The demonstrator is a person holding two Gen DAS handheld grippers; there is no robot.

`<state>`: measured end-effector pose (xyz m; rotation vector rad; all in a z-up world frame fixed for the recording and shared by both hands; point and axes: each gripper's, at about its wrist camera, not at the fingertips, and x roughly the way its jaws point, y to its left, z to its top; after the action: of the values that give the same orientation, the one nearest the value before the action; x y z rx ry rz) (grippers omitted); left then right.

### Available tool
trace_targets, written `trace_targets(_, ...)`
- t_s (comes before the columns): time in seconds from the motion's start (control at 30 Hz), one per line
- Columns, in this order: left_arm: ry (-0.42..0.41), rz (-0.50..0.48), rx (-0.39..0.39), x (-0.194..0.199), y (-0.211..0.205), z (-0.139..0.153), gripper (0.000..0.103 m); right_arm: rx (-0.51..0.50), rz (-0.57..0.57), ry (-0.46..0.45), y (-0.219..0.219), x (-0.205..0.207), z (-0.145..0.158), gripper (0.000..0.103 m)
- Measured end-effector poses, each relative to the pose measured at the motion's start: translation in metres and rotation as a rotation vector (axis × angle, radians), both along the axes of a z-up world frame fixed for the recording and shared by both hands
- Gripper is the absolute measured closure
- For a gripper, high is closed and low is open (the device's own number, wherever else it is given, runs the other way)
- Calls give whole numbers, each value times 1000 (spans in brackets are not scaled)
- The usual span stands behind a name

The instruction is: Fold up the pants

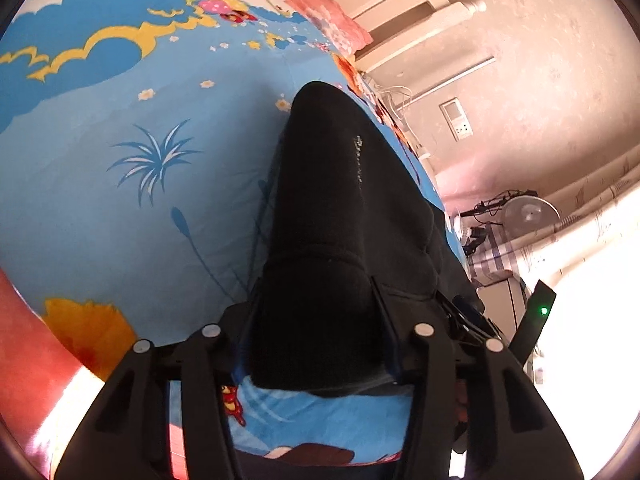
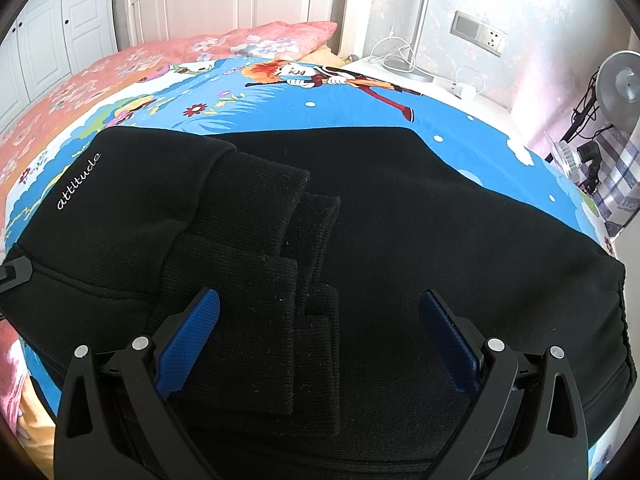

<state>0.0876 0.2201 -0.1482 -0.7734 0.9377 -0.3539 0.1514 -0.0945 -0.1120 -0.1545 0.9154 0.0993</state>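
Observation:
Black pants (image 2: 400,208) lie folded on the cartoon-print bedsheet (image 2: 280,112), ribbed cuffs (image 2: 256,240) stacked on top, with white "attitude" lettering at the left. My right gripper (image 2: 320,320) is open just above the cuffs, blue pads (image 2: 188,340) spread wide and empty. In the left wrist view the pants (image 1: 332,200) run away from me as a long black fold. My left gripper (image 1: 316,320) straddles a thick bunch of the black fabric, which fills the gap between its fingers.
A pink floral quilt (image 2: 120,68) lies at the bed's head. A white nightstand (image 2: 452,84) with cables stands at the far right, a fan (image 2: 620,88) beyond it. The bed's edge drops off on the right in the left wrist view (image 1: 448,216).

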Motion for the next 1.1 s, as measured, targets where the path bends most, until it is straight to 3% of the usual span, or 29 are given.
trace_targets(0.17, -10, -12, 100, -1, -8, 7, 60, 28, 33, 1, 2, 9, 23, 7)
trace_targets(0.27, -17, -16, 120, -2, -9, 9, 60, 77, 90, -21, 8, 31, 45, 6)
trace_targets(0.3, -19, -17, 123, -2, -9, 9, 60, 135, 123, 14, 10, 46, 48, 6)
trace_targets(0.33, -18, -15, 125, -2, -8, 9, 52, 172, 144, 49, 10, 58, 47, 6)
trace_targets(0.4, -10, 22, 150, -5, -3, 13, 46, 196, 152, 133, 10, 87, 38, 12)
trace_targets(0.47, -69, 32, 271, -15, -6, 31, 46, 226, 162, 198, 7, 106, 27, 37)
trace_targets(0.5, -124, 30, 373, -22, -13, 44, 46, 240, 175, 246, 6, 116, 19, 52)
trace_targets(0.53, -211, 6, 524, -33, -31, 62, 48, 263, 195, 281, 6, 119, 13, 61)
trace_targets(0.63, -424, -171, 745, -62, -100, 82, 48, 299, 235, 307, 9, 120, 11, 65)
trace_targets(0.73, -559, -323, 858, -78, -164, 75, 55, 282, 262, 304, 13, 112, 14, 76)
trace_targets(0.8, -612, -391, 973, -77, -203, 62, 61, 270, 270, 306, 14, 110, 16, 76)
trace_targets(0.87, -658, -440, 1039, -75, -228, 50, 62, 278, 270, 316, 11, 111, 17, 76)
trace_targets(1.0, -657, -484, 1214, -63, -253, 24, 65, 278, 252, 322, 4, 113, 18, 73)
trace_targets(1.07, -675, -497, 1246, -66, -255, 19, 69, 261, 245, 314, 3, 113, 19, 55)
trace_targets(1.1, -667, -489, 1243, -65, -256, 18, 69, 231, 237, 301, 3, 113, 19, 40)
